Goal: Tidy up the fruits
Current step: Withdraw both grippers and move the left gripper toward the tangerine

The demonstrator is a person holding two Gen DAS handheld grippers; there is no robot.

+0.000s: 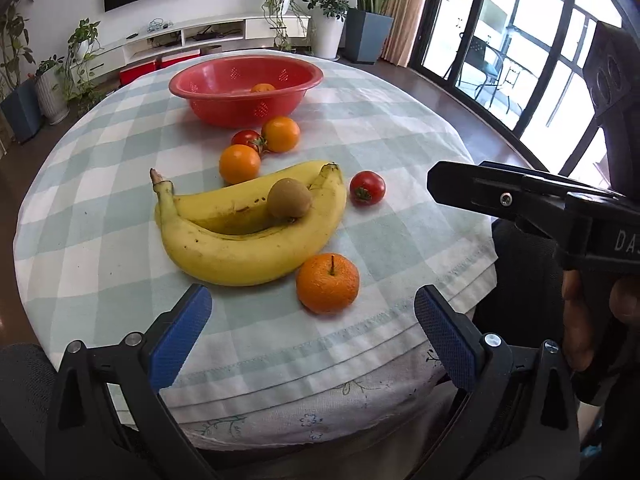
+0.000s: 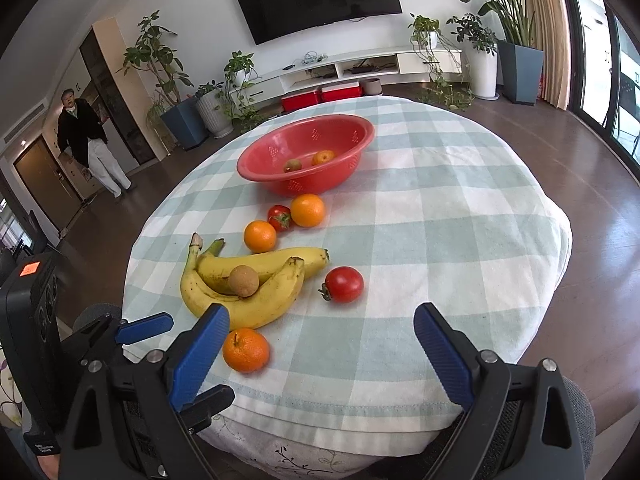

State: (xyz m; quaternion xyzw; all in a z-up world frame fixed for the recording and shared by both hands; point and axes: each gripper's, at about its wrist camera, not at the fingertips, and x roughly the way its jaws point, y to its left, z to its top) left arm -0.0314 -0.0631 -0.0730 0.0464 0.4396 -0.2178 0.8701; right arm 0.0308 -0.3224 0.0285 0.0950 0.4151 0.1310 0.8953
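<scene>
A red colander bowl [image 1: 208,80] [image 2: 256,168] stands at the far side of the checked tablecloth with an orange [image 2: 323,157] and a kiwi [image 2: 293,165] inside. In front of it lie two oranges [image 1: 239,163] [image 1: 281,133], a tomato [image 1: 248,140], a pair of bananas [image 1: 240,256] [image 2: 256,308] with a kiwi [image 1: 289,197] [image 2: 243,280] resting on them, another tomato [image 1: 367,188] [image 2: 344,284], and a stemmed orange [image 1: 328,282] [image 2: 245,350] nearest me. My left gripper [image 1: 312,312] stands open just short of the stemmed orange. My right gripper [image 2: 322,330] is open over the cloth, empty.
The round table's near edge [image 1: 304,400] drops off just below both grippers. The right gripper's body [image 1: 540,200] reaches in at the right of the left wrist view. A person [image 2: 86,140] stands by a doorway at far left. Potted plants and a TV cabinet line the far wall.
</scene>
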